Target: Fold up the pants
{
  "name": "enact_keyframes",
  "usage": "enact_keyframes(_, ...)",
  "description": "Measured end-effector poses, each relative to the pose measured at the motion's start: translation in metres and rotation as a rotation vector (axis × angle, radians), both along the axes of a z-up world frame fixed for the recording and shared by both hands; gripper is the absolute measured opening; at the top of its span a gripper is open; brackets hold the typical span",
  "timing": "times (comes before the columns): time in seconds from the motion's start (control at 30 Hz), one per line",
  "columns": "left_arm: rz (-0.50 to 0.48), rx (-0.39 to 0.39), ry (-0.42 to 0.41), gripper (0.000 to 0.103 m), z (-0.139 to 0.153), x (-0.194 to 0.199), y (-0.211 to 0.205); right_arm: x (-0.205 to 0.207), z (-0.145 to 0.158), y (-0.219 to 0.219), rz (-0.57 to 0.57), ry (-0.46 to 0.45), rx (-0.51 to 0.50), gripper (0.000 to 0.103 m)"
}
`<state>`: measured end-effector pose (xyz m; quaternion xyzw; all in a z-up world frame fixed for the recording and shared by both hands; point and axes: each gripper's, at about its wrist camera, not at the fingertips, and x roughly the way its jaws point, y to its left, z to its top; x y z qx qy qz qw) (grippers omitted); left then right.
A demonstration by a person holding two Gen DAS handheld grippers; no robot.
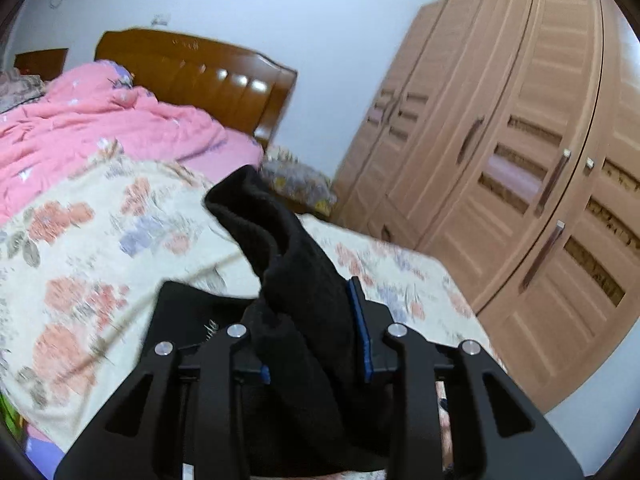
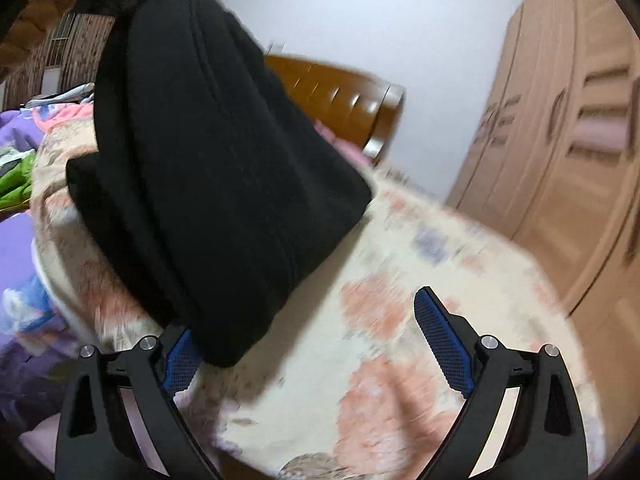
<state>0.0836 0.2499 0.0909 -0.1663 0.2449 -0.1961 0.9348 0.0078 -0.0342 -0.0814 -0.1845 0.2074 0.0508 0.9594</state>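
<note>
The black pants (image 1: 288,248) are bunched between the blue pads of my left gripper (image 1: 316,336), which is shut on the cloth and holds it up above the floral bedspread (image 1: 100,240). In the right wrist view the pants (image 2: 208,184) hang as a wide dark fold from the upper left down onto the bedspread (image 2: 400,280). My right gripper (image 2: 316,336) stands open just in front of the fold's lower edge. Its left pad (image 2: 180,364) is at that edge; whether it touches is unclear. The right pad (image 2: 440,344) is well apart from the cloth.
A pink quilt (image 1: 100,120) lies heaped against the brown wooden headboard (image 1: 200,68). A tall wooden wardrobe (image 1: 520,160) lines the right side beyond the bed's edge. Purple and green cloth (image 2: 20,184) lies at the left of the bed.
</note>
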Motion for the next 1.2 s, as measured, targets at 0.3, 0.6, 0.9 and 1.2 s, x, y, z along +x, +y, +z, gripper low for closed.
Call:
enact_keyframes(0.3,0.151,-0.306,0.206,0.031,-0.167,0.015,0.093,0.019,-0.017,-0.005,0.002,0.142,0.017,0.091)
enact_keyframes(0.6,0.217,-0.200,0.199,0.036,-0.127,0.004,0.077,0.027,-0.018,-0.013,0.007,0.170,0.055,0.092)
enact_keyframes(0.9,0.531,-0.002,0.154,0.093,-0.096,-0.033,0.093,0.010,0.013,-0.058,0.305,0.312,0.344,0.092)
enact_keyframes(1.2,0.118,0.310,0.051,0.101,-0.047,0.020,-0.024,0.081,0.049,-0.021,0.416,0.327,0.470,0.092)
